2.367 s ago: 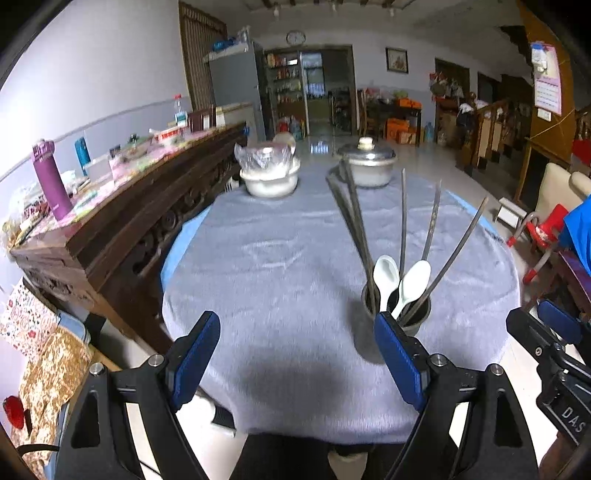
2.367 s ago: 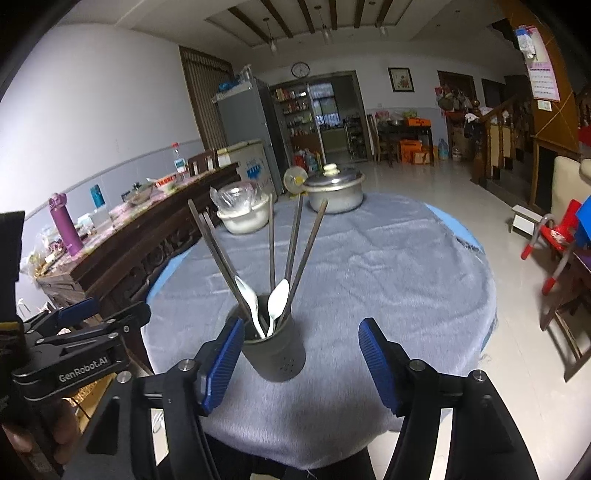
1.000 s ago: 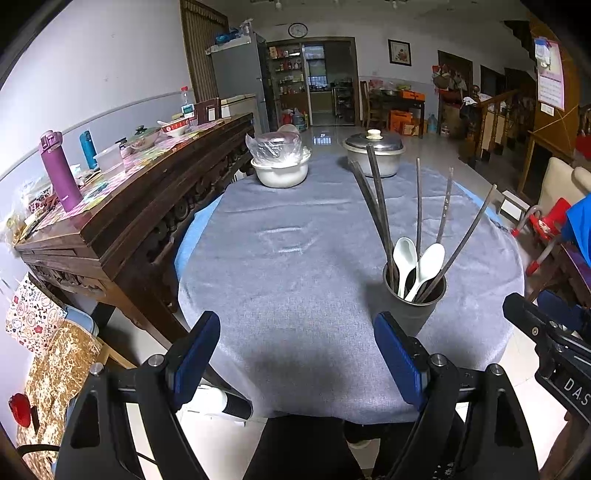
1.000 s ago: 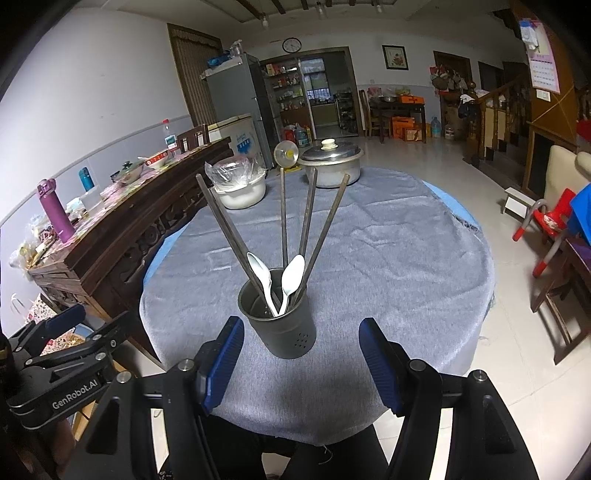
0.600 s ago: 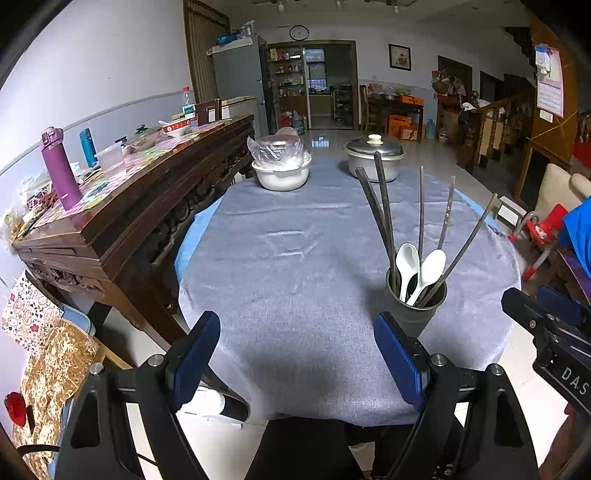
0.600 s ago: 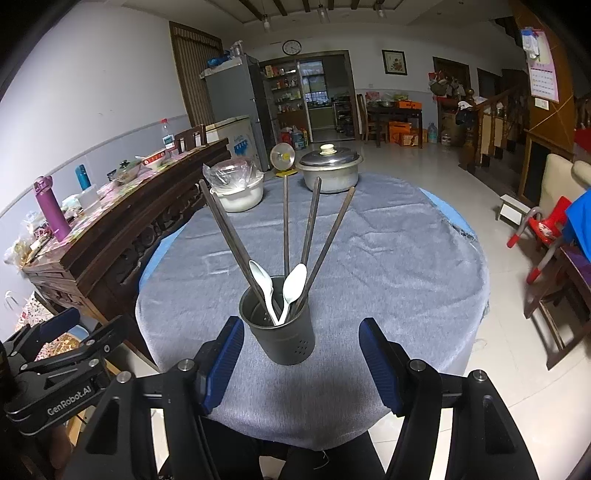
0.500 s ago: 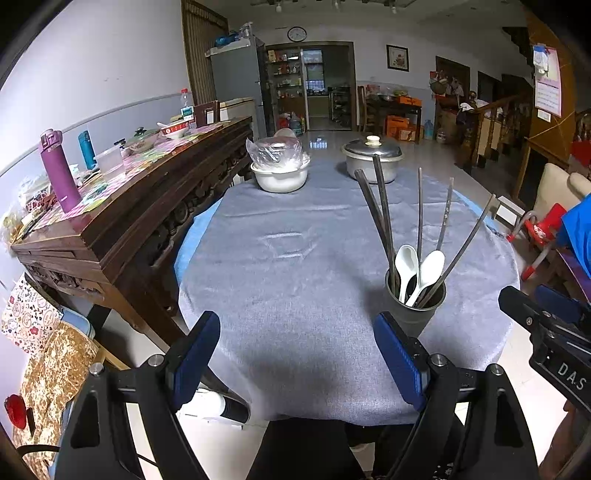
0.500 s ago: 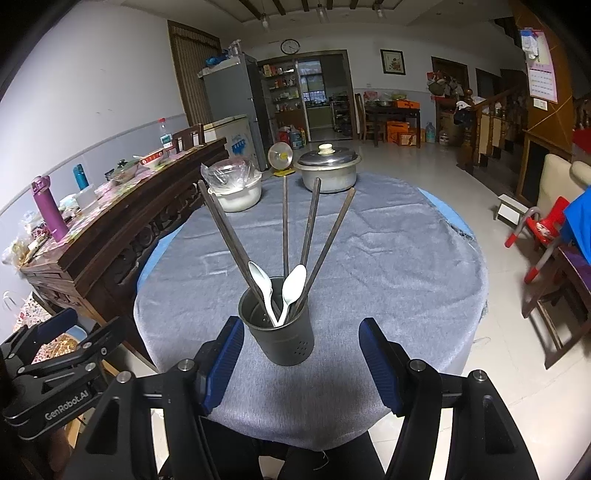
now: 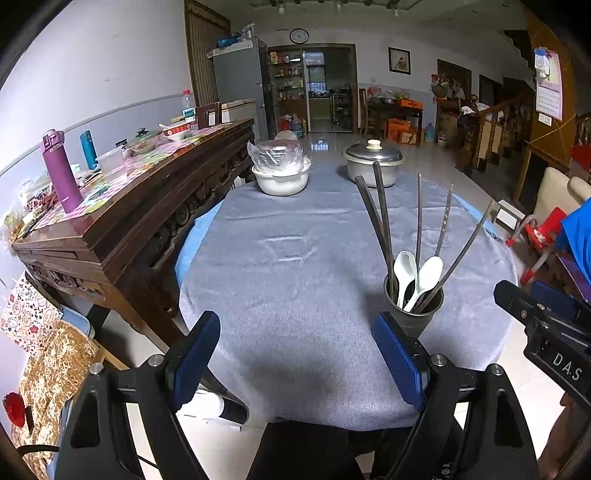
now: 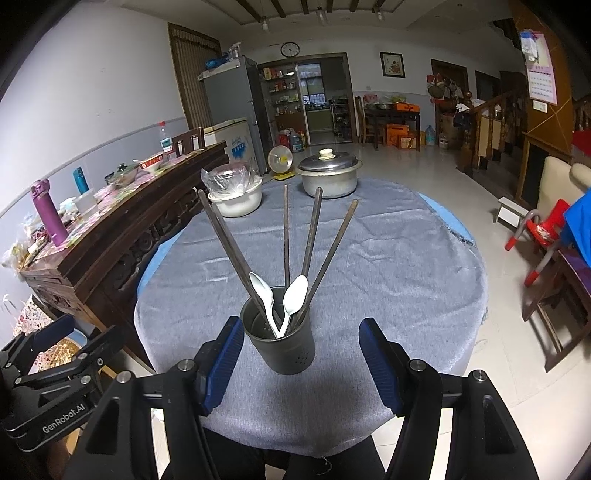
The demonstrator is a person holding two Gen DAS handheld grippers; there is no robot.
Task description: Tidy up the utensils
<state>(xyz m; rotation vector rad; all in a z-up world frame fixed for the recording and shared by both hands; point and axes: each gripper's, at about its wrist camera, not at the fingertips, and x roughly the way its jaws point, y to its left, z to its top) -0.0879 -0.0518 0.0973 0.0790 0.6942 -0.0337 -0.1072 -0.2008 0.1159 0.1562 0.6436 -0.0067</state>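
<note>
Round table under a matt grey woven cloth [image 10: 388,266]. Utensil holder [image 10: 284,350]: dark matt metal, perforated. Spoons [image 10: 295,295]: glossy white plastic. Chopsticks [image 10: 314,229]: dark, dull. Lidded pot [image 10: 328,173]: brushed metal. Sideboard [image 9: 122,221]: carved, polished dark wood. Gripper pads [image 10: 225,358]: blue, ribbed.

Pale walls [image 10: 92,92], glossy tiled floor [image 10: 424,166], beamed ceiling [image 10: 314,11] (wall clock [image 10: 290,49] over the doorway), carved dark sideboard [image 9: 147,206] at left.
</note>
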